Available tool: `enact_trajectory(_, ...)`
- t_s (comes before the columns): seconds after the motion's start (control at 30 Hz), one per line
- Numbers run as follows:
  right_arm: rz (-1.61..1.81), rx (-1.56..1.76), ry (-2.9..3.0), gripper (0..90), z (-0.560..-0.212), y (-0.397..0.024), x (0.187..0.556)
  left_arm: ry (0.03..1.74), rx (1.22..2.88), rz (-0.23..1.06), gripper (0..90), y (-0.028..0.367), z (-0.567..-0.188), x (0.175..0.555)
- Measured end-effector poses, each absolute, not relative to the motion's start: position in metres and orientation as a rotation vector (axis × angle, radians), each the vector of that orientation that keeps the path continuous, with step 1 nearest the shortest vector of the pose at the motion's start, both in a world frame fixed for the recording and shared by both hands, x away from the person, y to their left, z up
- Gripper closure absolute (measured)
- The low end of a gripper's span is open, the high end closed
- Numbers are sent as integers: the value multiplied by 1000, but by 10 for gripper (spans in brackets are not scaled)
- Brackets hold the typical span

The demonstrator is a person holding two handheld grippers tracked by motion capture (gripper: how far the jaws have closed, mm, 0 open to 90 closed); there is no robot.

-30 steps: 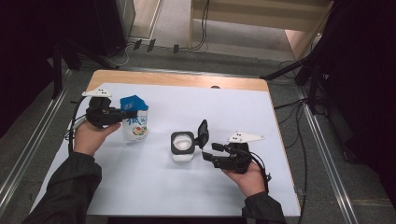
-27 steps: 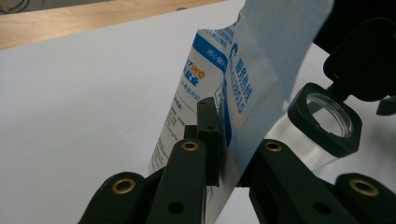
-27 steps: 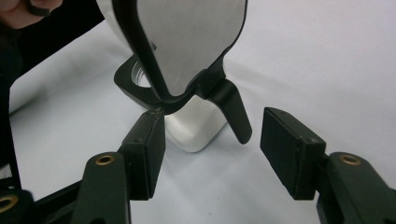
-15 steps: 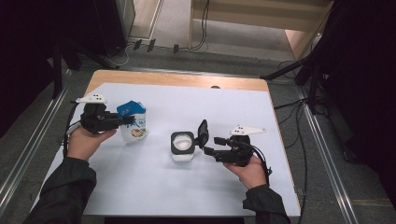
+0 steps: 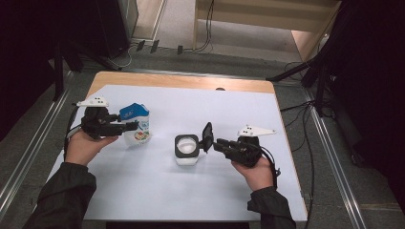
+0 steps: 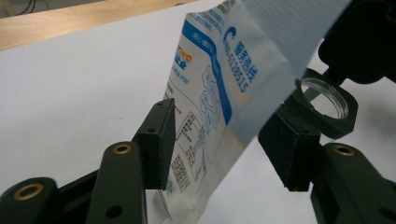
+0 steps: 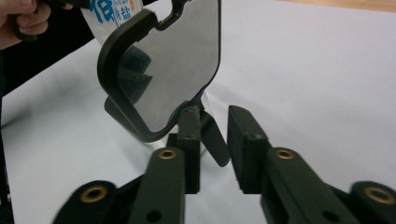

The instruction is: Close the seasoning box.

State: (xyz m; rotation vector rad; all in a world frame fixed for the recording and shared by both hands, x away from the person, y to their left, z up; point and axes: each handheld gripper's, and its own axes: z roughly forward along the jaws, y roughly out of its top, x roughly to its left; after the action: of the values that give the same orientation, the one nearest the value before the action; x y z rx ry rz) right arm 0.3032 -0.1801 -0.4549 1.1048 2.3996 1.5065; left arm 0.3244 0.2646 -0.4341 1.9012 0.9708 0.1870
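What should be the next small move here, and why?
Probably close the left hand-held gripper on the salt bag: its jaws have just been opening, the pads stand apart from the bag between them, and the jar beside it already has its lid open.

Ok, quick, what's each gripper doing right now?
Left gripper: open, jaws just been opening; blue-and-white plastic pouch loose between them.
Right gripper: jaws just been closing around the black flip lid of the small square jar; grip cannot be told.
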Motion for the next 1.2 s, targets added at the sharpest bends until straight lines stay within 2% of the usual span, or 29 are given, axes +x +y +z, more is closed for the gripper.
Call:
enact_trajectory(0.17, 1505, 1112, 2388, 879, -452, -179, 306, 958, 1932, 204, 395, 261, -434, 319)
enact_trajectory(0.27, 1503, 1101, 2386, 900, -452, -177, 307, 954, 1933, 207, 375, 261, -432, 315)
enact_trajectory(1.2, 1574, 1076, 2386, 893, -449, -158, 319, 1012, 1958, 232, 364, 289, -453, 281)
